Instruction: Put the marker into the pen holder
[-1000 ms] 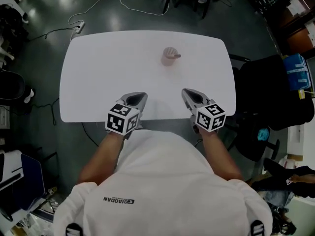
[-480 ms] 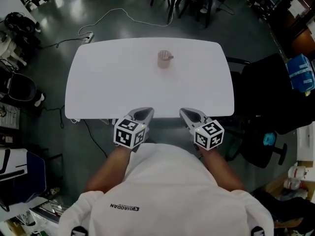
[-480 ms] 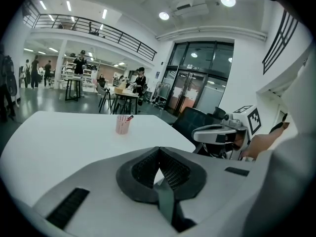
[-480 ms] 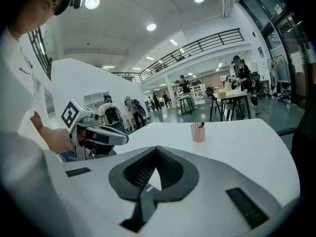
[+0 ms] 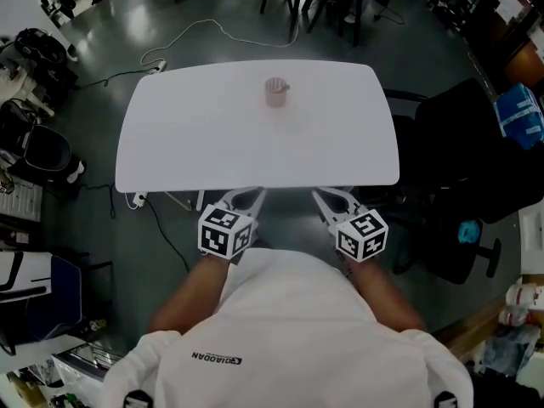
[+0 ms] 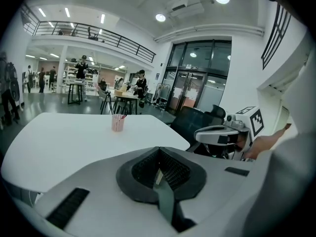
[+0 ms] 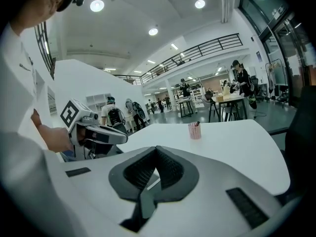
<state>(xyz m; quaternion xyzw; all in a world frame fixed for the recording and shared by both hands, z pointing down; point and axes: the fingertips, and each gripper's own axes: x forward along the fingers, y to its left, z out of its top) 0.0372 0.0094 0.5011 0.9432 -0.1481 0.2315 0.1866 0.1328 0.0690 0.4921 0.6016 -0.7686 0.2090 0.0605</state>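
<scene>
Right tool (image 7: 156, 150) closed; marker (image 7: 197, 123) in holder (image 7: 194, 132)

The white table (image 5: 212, 143) bears a pink pen holder (image 5: 275, 92) standing upright near its far edge

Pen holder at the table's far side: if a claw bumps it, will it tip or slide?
The pen holder stands upright, taller than wide, so a high bump would probably tip it. It looks small and light, so a low push likely slides it across the smooth table.
</scene>
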